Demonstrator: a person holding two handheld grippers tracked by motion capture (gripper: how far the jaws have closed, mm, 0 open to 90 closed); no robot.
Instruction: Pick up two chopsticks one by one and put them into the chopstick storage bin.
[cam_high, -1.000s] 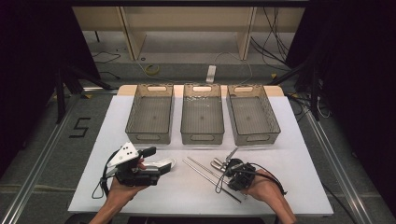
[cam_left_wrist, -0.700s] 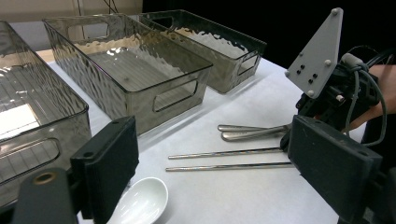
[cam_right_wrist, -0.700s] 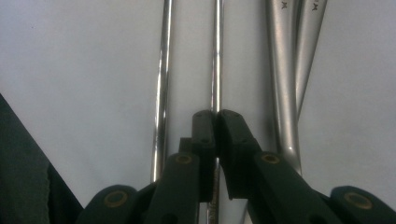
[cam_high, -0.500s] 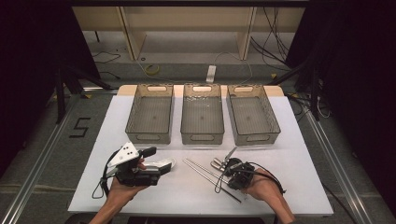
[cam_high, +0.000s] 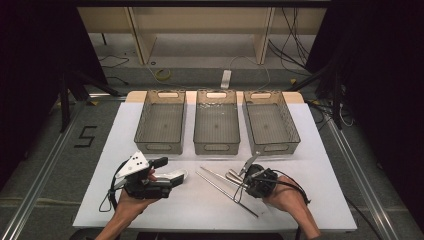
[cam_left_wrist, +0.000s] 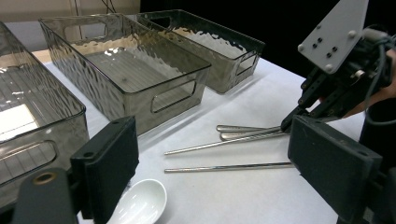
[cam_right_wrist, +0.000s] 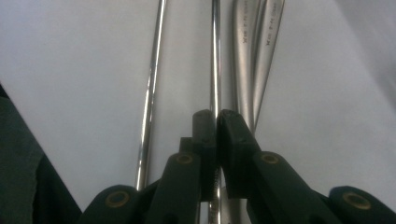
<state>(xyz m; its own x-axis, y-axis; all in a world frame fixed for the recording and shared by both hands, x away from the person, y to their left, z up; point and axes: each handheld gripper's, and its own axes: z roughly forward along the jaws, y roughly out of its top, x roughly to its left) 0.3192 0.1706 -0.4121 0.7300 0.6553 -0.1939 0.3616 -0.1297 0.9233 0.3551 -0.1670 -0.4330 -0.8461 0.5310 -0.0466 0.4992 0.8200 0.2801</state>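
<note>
Now the right gripper (cam_right_wrist: 215, 116) is clenched on one metal chopstick (cam_right_wrist: 215, 56). Beside it lies a second chopstick (cam_right_wrist: 152, 84). Well apart, the left gripper (cam_left_wrist: 210, 154) gapes above a white spoon (cam_left_wrist: 140, 203), bare table (cam_high: 200, 210) between them.

light: bright table (cam_high: 310, 150), dark surround | glare: bins (cam_left_wrist: 140, 70) | blur: right gripper view, perhaps soft-focused

Each black two-jaw tool (cam_high: 159, 176) carries brass-coloured pivot pins, a screw-dotted grey three-cornered plate (cam_high: 134, 164) and a trailing black cable (cam_high: 111, 200).

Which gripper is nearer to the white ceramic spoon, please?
Left. The left gripper has its open jaws right over the white ceramic spoon; the right gripper is off beside it, shut on a metal chopstick.
</note>
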